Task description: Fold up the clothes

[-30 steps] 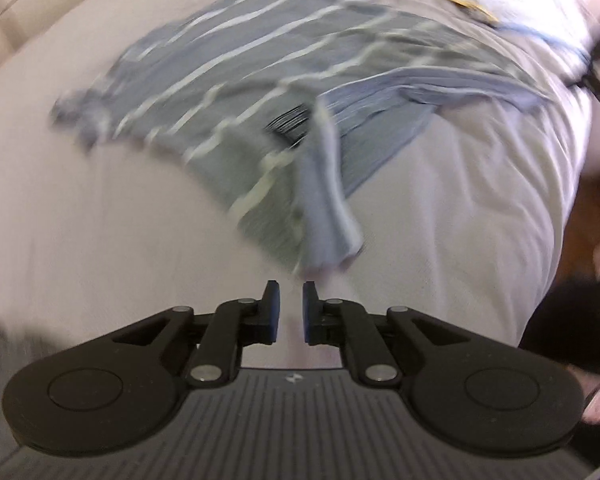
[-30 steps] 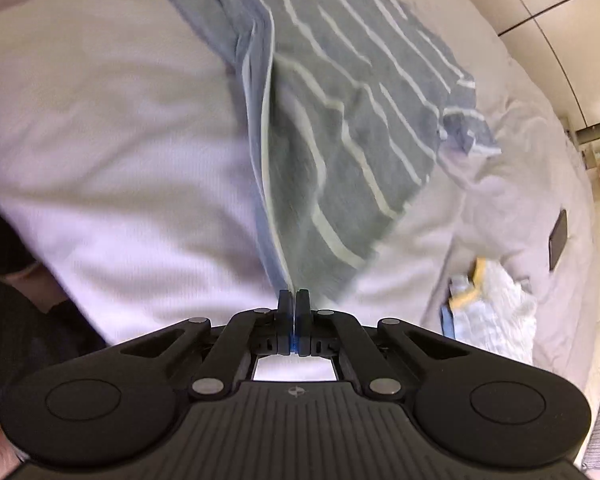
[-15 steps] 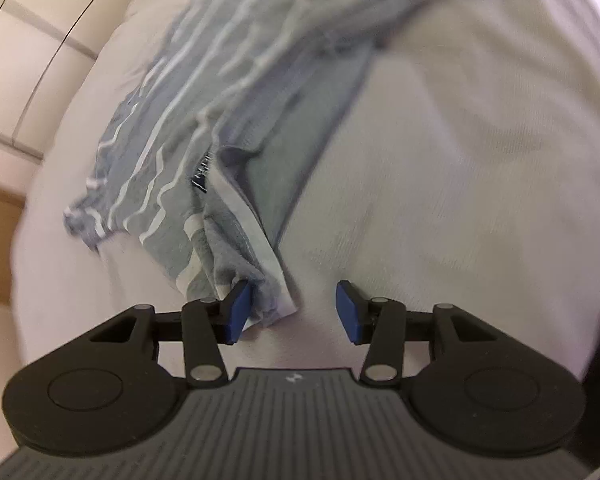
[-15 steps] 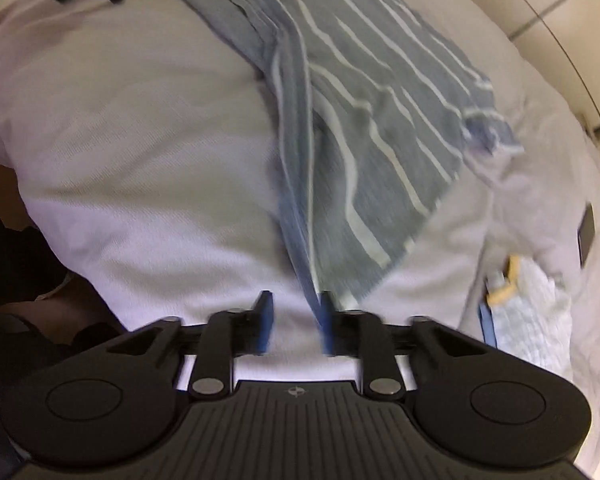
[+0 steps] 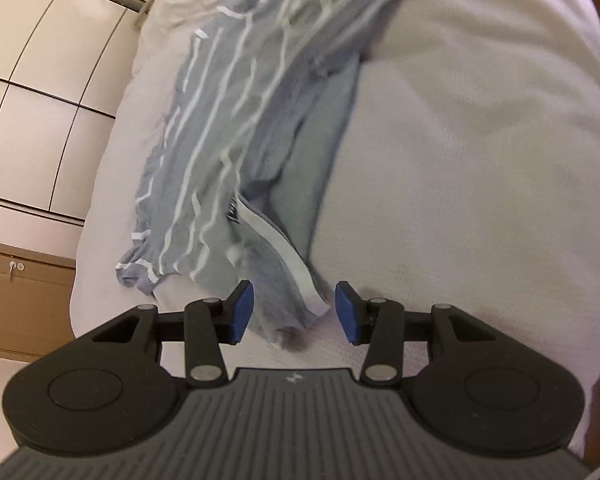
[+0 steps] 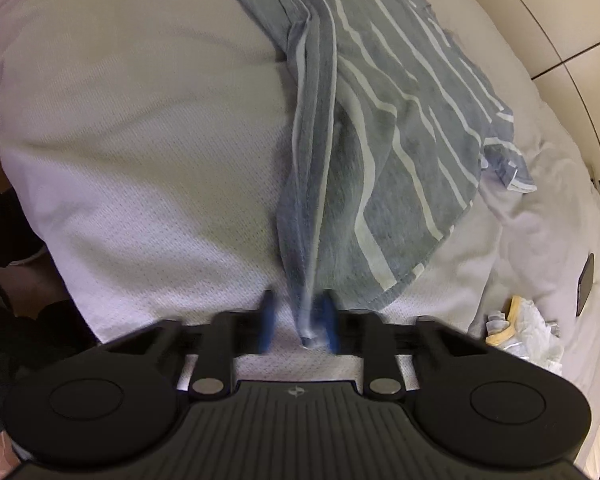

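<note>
Nearest in the left wrist view, the left hand-held gripper stands with its blue pads wide apart, a bunched corner of the striped grey shirt lying loose between them on the bed. In the right wrist view, the right hand-held gripper also has its pads apart, a narrow fold of the shirt's edge hanging between them, unclamped. Farther out, the shirt lies rumpled across the bedcover, one side rolled under.

The likely trouble is that either gripper closes on too many layers, or only a thin hem, which would drag the shirt askew or let it slip free.

Only the right view shows a pale cloth bundle and a dark flat object beyond the shirt; only the left shows wall cabinets.
</note>
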The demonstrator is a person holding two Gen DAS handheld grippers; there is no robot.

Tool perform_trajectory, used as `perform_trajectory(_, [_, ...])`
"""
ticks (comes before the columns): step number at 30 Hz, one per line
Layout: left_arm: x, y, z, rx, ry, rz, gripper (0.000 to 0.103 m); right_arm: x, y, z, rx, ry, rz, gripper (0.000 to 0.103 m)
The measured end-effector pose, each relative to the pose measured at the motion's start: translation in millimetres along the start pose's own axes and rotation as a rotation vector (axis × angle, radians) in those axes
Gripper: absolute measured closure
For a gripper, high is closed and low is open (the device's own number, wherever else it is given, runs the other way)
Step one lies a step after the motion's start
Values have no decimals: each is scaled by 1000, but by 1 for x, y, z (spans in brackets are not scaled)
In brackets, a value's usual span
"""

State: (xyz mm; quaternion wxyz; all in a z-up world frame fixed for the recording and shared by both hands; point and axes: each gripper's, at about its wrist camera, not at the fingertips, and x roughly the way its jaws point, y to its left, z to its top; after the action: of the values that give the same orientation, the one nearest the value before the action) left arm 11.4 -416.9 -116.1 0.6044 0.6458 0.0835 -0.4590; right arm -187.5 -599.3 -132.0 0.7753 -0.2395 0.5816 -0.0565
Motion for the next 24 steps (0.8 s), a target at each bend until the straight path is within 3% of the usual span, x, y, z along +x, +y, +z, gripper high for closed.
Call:
perform_trajectory(4, [9,-7,-3,33,-5,-18,63,-7,-12,-4,21,-2,9,103])
perform_trajectory(5, [15,-6,-5,45,-5,-26,69,-9,-15,-4,25,-2,9,103])
perform_trajectory(6, [18,-4,-6,49,-8,-37,85,-11,-18,-5,30,0,8,103])
perform_trajectory(9, [11,14,-8,-20,-41,-85,99,-14,-23,-5,36,8,-3,103])
perform_trajectory(15, [-45,67,-30,-275,-153,-280,101,-30,-32,-5,29,-1,-4,103])
perform_trajectory(21, [-84,56,-66,-211,-130,-417,103,-58,-25,-34,-23,41,35,103])
perform_trajectory(24, [-86,40,-78,-148,-87,-435,103,-54,-25,-49,11,86,46,103])
